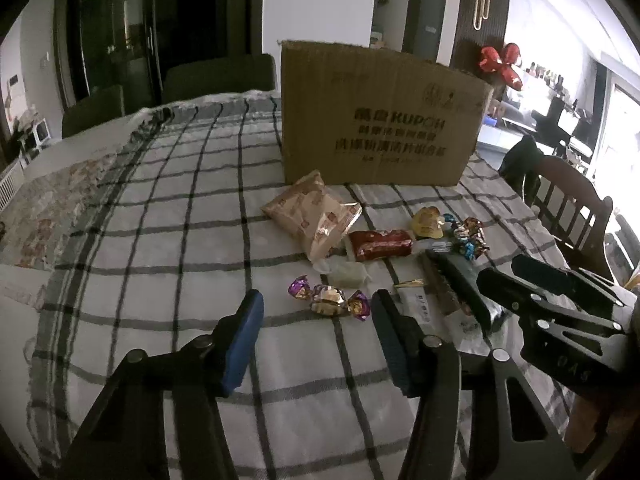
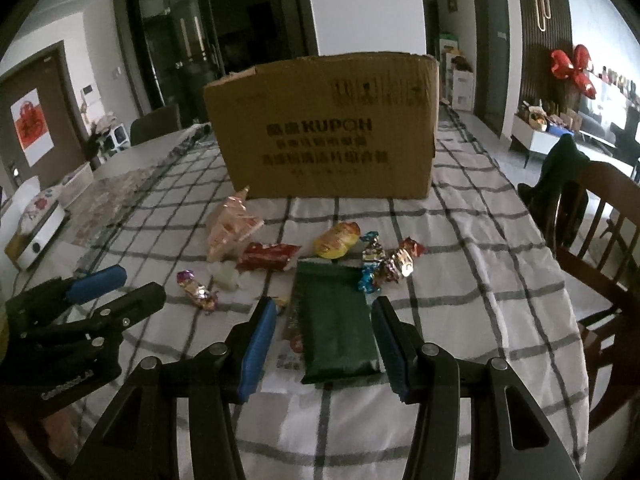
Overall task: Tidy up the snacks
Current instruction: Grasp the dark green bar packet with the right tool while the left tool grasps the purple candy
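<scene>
Nearest, the left gripper [image 1: 318, 316] and right gripper [image 2: 325, 330] hover with fingers spread, holding nothing; the right frames a green packet [image 2: 336, 320]. Beyond lie a purple-wrapped candy [image 1: 328, 298], a red packet [image 2: 269, 257] and other snacks, all loose on the checked tablecloth [image 2: 460, 264]. Farthest, the cardboard box [image 2: 324, 128] waits; sorting appears barely begun.

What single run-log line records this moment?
left tongs: open, over purple candy | right tongs: open, around green packet | cardboard box: behind snacks
</scene>
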A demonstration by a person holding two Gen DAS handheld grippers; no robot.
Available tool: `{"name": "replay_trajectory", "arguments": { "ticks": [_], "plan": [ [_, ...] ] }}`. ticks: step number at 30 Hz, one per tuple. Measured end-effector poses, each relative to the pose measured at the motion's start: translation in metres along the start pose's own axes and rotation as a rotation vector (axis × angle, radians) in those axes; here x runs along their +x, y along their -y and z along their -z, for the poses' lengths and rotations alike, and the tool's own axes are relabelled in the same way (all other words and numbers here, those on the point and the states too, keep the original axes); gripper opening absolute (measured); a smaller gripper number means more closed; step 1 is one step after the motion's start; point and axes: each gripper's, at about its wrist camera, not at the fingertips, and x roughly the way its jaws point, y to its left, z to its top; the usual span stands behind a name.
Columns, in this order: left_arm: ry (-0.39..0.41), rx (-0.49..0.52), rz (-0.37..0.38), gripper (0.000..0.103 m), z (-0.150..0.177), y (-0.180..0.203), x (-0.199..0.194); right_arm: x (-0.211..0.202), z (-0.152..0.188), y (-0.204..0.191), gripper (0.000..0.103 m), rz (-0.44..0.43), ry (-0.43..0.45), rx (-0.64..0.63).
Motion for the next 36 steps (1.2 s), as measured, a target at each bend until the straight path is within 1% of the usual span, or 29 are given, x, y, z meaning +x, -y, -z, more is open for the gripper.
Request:
{"name": "replay_trajectory", "arguments": {
  "ticks": [7,13,23,28,31,32,36],
  "plan": [
    [-0.042,-0.035,0.01,0.046,0.001,-0.003,0.022,0.018,0.002,0.004,0.051,-0.006,-0.03,0.016],
    [-0.058,-0.046,0.022,0.044,0.0,-0.002,0.035,0.028,0.002,0.009,0.051,-0.011,-0.044,0.036],
    [-0.077,-0.063,0.035,0.037,-0.002,0.0,0.046,0.038,0.002,0.012,0.051,-0.037,-0.055,0.056],
    [-0.09,-0.064,0.047,0.028,-0.001,0.004,0.05,0.043,0.002,0.019,0.051,-0.081,-0.065,0.099],
    [-0.091,-0.061,0.054,0.027,-0.001,0.007,0.051,0.045,0.002,0.022,0.049,-0.104,-0.068,0.115],
    [-0.091,-0.061,0.053,0.027,-0.001,0.007,0.051,0.045,0.002,0.022,0.046,-0.105,-0.067,0.115],
    [-0.092,-0.061,0.056,0.027,-0.002,0.008,0.05,0.044,0.004,0.021,0.045,-0.104,-0.059,0.106]
  ]
}}
